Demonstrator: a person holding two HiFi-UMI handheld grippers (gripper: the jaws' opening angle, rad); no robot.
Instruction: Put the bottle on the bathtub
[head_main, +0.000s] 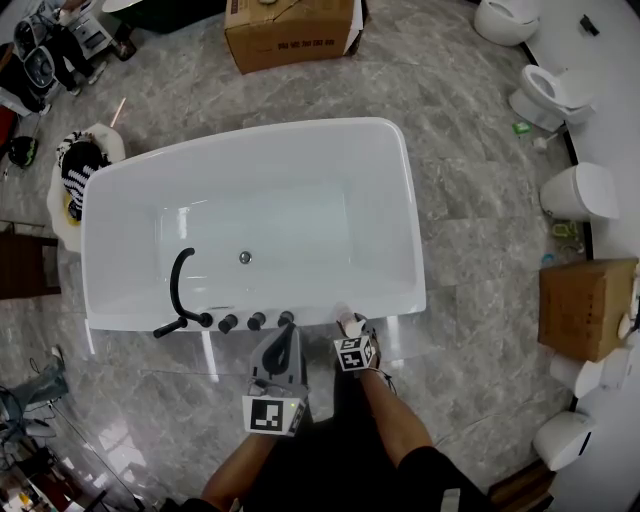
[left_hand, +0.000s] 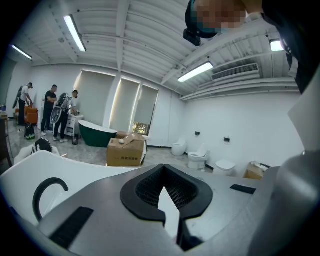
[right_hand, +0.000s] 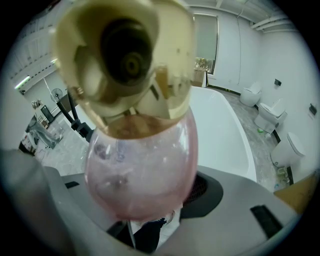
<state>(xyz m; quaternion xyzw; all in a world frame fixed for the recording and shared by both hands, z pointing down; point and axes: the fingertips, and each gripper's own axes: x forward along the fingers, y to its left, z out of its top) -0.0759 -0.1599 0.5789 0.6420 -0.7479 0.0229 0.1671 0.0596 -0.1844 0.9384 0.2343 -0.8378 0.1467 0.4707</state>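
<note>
The bottle (right_hand: 142, 165) is clear pink with a gold pump top (right_hand: 125, 55). It fills the right gripper view, and my right gripper (right_hand: 150, 222) is shut on its lower body. In the head view the right gripper (head_main: 351, 327) holds the bottle (head_main: 346, 319) at the near rim of the white bathtub (head_main: 400, 200), just right of the black knobs (head_main: 256, 321). The left gripper (head_main: 287, 335) hovers beside it at the same rim, shut with nothing in it. Seen from its own camera, the left gripper (left_hand: 167, 202) points across the bathtub (left_hand: 30, 160).
A black arched faucet (head_main: 180, 280) stands on the tub's near left deck. A cardboard box (head_main: 290, 30) sits beyond the tub, and another box (head_main: 585, 305) at the right. Toilets (head_main: 545, 95) line the right wall. A striped object (head_main: 80, 165) lies left of the tub. People (left_hand: 50, 110) stand far off.
</note>
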